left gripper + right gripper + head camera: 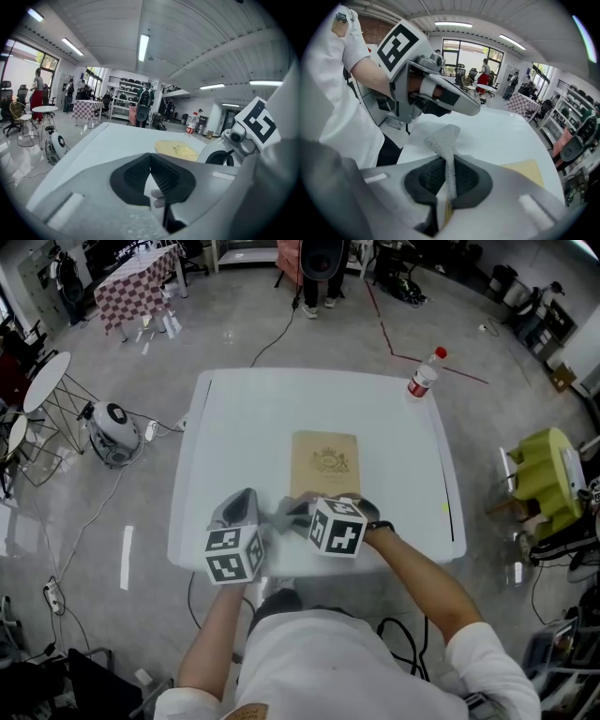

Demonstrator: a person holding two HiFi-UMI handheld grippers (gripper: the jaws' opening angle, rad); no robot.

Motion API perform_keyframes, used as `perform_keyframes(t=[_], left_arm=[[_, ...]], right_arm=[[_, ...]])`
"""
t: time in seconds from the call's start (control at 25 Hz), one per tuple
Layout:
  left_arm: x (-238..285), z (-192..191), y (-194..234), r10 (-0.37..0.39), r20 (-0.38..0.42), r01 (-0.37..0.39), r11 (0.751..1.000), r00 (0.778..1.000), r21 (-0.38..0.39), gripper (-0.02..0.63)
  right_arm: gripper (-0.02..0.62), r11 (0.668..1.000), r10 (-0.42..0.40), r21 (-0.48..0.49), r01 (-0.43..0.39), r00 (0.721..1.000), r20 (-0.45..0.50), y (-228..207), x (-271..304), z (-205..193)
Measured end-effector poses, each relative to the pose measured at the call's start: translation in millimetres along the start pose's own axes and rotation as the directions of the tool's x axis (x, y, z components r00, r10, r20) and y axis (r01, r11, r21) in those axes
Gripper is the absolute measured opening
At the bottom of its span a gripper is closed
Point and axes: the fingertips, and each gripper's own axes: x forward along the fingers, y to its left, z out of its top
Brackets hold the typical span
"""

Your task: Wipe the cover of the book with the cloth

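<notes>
A tan book (325,464) with a gold crest lies flat in the middle of the white table (234,427). It also shows in the left gripper view as the book (177,149) and in the right gripper view as the book (526,170). My right gripper (449,174) is shut on a grey cloth (444,140), whose free end sticks up past the jaws. From the head view the right gripper (294,514) hangs at the book's near edge with the cloth (279,517). My left gripper (247,501) is close beside it, and the left gripper (151,163) has its pads pressed together, holding nothing I can see.
A plastic bottle (423,377) with a red cap stands at the table's far right corner. A green chair (548,474) is to the right of the table. A round white robot (112,430) and cables lie on the floor to the left.
</notes>
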Motion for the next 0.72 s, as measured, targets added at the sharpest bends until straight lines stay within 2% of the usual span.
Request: perform_keyframes(t=[0.16, 0.32, 0.52, 0.72], left_arm=[[-6.7, -3.1, 0.0, -0.004, 0.004, 0.004, 1.000, 1.000, 0.012, 0.006], [-10.4, 3.1, -14.2, -0.022, 0.010, 0.022, 0.999, 1.000, 0.024, 0.006], [-11.1, 13.4, -42.3, -0.058, 0.017, 0.058, 0.997, 0.998, 0.042, 0.006], [-10.5, 24.1, -77.5, -0.101, 0.028, 0.099, 0.992, 0.994, 0.076, 0.006]], right_arm=[[0.017, 0.998, -0.046, 0.044, 0.044, 0.998, 0.050, 8.1, -3.5, 1.5], [0.017, 0.972, -0.135, 0.211, 0.100, 0.978, 0.161, 0.0, -28.7, 1.5], [0.017, 0.914, -0.298, 0.343, 0.216, 0.932, 0.207, -15.7, -74.2, -10.2], [0.017, 0.814, -0.477, 0.476, 0.333, 0.852, 0.219, -32.0, -128.7, -34.3]])
